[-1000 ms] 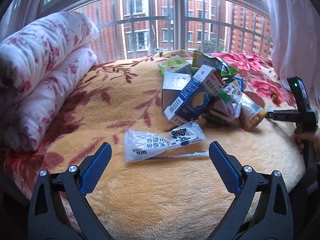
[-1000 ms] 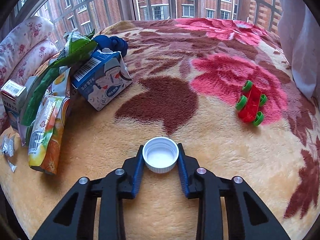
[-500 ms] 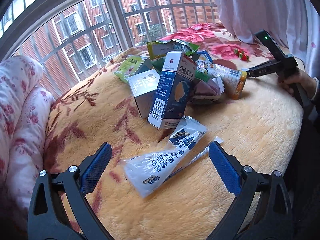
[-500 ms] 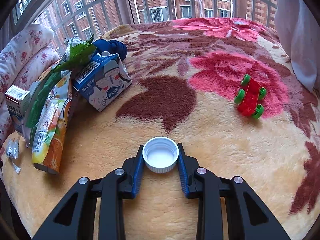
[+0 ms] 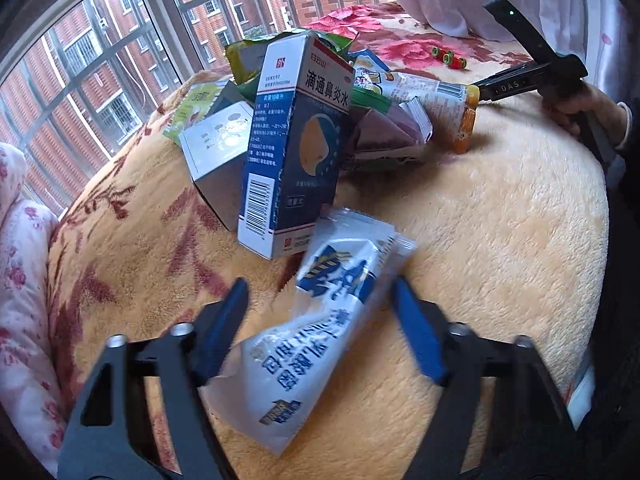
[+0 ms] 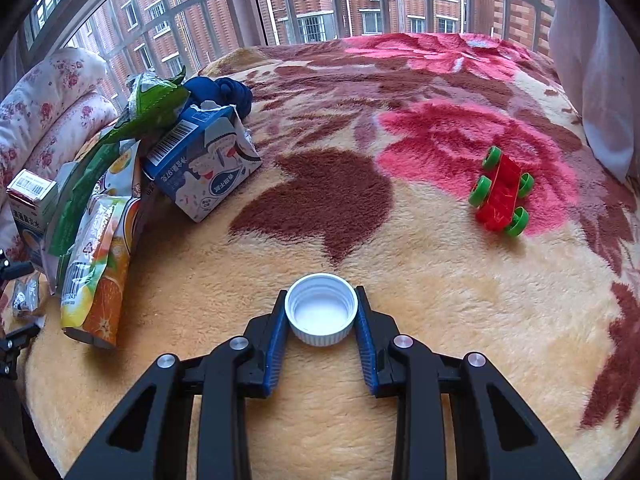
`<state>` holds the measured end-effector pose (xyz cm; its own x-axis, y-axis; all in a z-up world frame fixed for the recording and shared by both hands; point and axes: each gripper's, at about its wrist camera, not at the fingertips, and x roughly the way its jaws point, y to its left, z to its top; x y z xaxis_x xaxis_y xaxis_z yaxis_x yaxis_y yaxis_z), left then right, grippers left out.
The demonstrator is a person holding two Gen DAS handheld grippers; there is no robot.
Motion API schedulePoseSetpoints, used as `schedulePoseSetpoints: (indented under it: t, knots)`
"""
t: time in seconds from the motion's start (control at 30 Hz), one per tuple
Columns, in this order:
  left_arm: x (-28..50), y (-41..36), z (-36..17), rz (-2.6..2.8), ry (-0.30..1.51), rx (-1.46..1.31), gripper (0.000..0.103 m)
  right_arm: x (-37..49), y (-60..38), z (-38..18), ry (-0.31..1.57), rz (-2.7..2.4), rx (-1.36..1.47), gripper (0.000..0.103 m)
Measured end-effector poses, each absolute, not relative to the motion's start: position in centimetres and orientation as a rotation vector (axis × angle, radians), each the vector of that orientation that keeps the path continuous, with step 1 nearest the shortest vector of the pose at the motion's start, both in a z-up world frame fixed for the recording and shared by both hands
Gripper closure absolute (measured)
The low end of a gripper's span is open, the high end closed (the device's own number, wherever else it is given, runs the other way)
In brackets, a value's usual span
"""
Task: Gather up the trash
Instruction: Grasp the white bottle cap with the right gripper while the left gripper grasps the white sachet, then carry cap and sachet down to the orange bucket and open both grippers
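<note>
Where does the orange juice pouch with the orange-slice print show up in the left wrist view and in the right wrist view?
Left wrist view: the orange juice pouch lies upper right, on the far edge of the trash pile, its orange end toward the right claw's black arm.
Right wrist view: it lies at the left edge, lengthwise, orange end nearest the camera.
Shared landmark: the red toy car with green wheels on the floral blanket.

white bottle cap [image 6: 321,314]: 1 | red toy car [image 6: 502,191]: 1 | blue-and-white plastic wrapper [image 5: 316,328]: 1 | cardboard boxes seen: 3 | grippers: 2
</note>
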<state>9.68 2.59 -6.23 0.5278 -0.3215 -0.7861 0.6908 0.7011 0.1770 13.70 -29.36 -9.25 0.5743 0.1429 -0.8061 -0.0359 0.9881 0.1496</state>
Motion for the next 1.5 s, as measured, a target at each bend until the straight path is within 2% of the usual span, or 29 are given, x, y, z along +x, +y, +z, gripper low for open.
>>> schedulePoseSetpoints:
  t: [0.03, 0.1, 0.2, 0.63, 1.13, 1.33, 1.5]
  knots:
    - [9.6, 2.5, -6.2, -0.634, 0.813, 0.49, 0.055, 13.7, -29.3, -9.2, 0.954, 0.105, 0.121, 0.071]
    - [8.9, 2.1, -6.2, -0.613, 0.806, 0.471, 0.07, 13.7, -29.4, -9.2, 0.953, 0.106, 0.125, 0.071]
    - [7.6, 1.5, -6.1, -0.552, 0.8, 0.438, 0.076, 13.7, -29.4, -9.3, 0.95, 0.108, 0.129, 0.072]
    - [-0.8, -0.1, -4.6, -0.34, 0.784, 0.175, 0.078, 11.5, -29.5, -7.7, 0.88, 0.115, 0.163, 0.072]
    - [-7.4, -1.9, -6.6, -0.4, 0.866, 0.167, 0.081, -4.5, -23.3, -2.8, 0.759, 0.367, 0.079, 0.072]
    - [-9.9, -2.1, -8.7, -0.443, 0.922, 0.189, 0.081, -10.5, -20.2, -3.7, 0.787, 0.471, 0.01, 0.072]
    - [-11.1, -2.2, -11.2, -0.466, 0.991, 0.194, 0.081, -13.4, -18.7, -7.1, 0.87, 0.519, -0.038, 0.072]
